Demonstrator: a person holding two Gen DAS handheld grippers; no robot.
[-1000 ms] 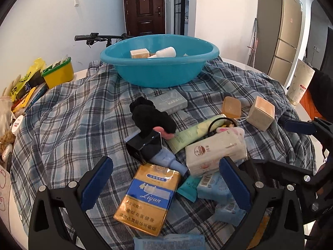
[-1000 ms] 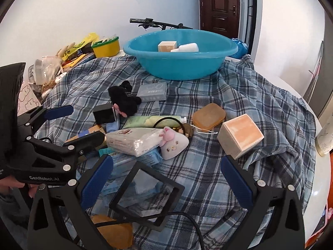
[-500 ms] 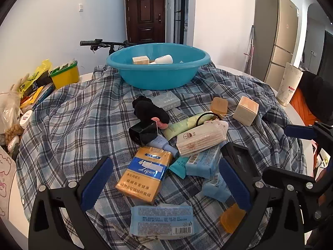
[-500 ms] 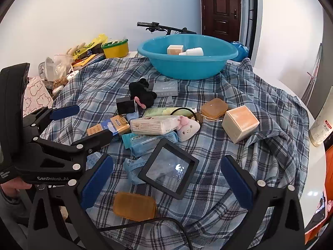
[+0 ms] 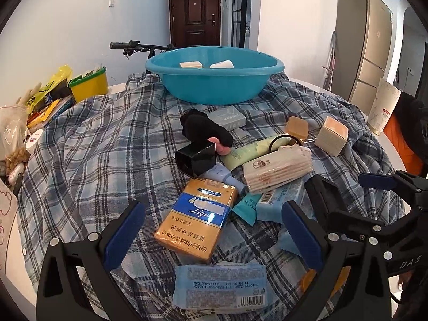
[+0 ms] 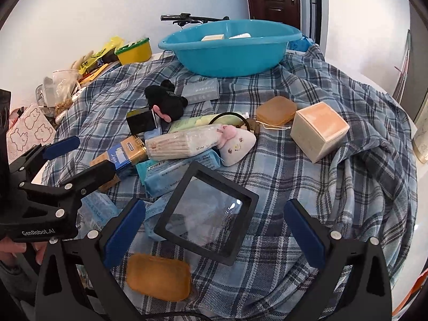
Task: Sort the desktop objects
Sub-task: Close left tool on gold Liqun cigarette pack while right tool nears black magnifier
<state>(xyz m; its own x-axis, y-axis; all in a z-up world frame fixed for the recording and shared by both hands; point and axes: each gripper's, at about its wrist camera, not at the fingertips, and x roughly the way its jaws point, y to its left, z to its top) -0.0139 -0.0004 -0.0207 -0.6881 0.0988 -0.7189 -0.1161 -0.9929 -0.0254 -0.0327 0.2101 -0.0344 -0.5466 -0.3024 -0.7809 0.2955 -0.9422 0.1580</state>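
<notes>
Over the last second you drew both grippers back from the pile, then eased in again; nothing on the table had been lifted. Your left gripper hung with jaws spread and empty over the yellow cigarette pack, well short of the blue basin. Your right gripper was likewise spread and empty over the black framed square, also on the near side of the basin. The basin held only two pale items; sorting looked barely begun, with the next pick not yet committed.
</notes>
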